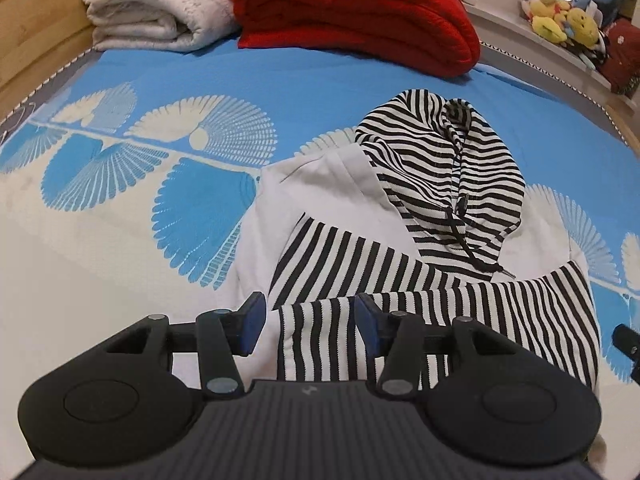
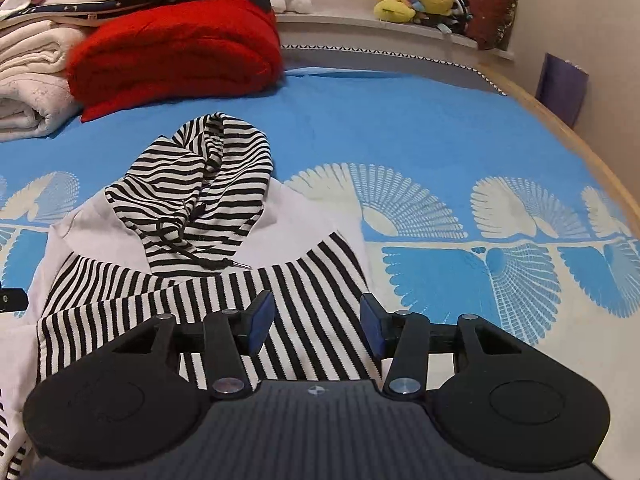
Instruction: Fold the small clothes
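A blue bedspread with a pale cream fan-shaped leaf print (image 1: 120, 80) fills the space under and ahead of both grippers. Far beyond the fingertips, at its back edge, lies a thick folded red knitted blanket (image 1: 352, 16), with a folded cream fleece blanket (image 1: 152, 12) beside it, to the left of the red one in both views. Further back, up and to the right, a cluster of yellow plush toys (image 2: 416, 0) sits on a pale window ledge (image 2: 360, 24).

The small white hooded top with black-and-white striped hood and sleeves (image 1: 360, 184) lies flat on the bedspread, straight ahead of the left gripper and ahead and to the left of the right gripper. Its striped hood (image 2: 200, 176) points away from the fingers, a dark drawstring (image 2: 188, 248) trailing over it. Both striped sleeves are folded across the white body, nearest the grippers.

The left gripper (image 1: 310, 322) hovers over the sleeve band with its blue-padded fingers (image 1: 254, 320) roughly half apart; striped cloth shows in the gap below, but the pads are not pressing on it. The right gripper (image 2: 316, 326) hangs likewise over the right-hand sleeve, its blue pads (image 2: 260, 320) about half spread and holding nothing.
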Demonstrator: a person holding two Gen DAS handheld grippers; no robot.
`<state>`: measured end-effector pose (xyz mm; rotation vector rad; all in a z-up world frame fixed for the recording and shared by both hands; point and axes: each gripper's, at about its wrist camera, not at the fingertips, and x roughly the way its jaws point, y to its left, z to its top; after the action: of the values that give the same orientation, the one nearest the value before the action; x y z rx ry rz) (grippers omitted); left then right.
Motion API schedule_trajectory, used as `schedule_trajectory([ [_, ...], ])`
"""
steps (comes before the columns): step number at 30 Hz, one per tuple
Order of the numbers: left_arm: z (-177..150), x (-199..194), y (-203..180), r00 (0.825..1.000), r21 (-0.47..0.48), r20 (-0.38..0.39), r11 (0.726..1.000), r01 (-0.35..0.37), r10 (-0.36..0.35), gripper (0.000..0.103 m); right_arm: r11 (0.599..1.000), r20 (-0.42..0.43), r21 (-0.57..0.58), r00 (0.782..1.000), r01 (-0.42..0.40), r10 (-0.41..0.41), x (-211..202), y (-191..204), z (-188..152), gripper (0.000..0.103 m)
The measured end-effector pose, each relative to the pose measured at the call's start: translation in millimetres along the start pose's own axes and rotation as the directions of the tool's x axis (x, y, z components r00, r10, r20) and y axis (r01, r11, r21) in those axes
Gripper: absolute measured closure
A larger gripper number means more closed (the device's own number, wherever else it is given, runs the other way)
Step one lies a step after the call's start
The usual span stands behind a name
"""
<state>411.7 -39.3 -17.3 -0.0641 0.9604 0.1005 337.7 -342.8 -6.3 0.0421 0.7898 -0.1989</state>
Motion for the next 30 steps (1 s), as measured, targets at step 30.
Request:
schedule_trajectory([
  [30,0,23,-11,0.996,0.131,0.069,0.99,-0.056,0.048,0.077,0.999,-0.02,-0.046,1.0,-0.018,0.017,-19,-47,-7,0.052],
])
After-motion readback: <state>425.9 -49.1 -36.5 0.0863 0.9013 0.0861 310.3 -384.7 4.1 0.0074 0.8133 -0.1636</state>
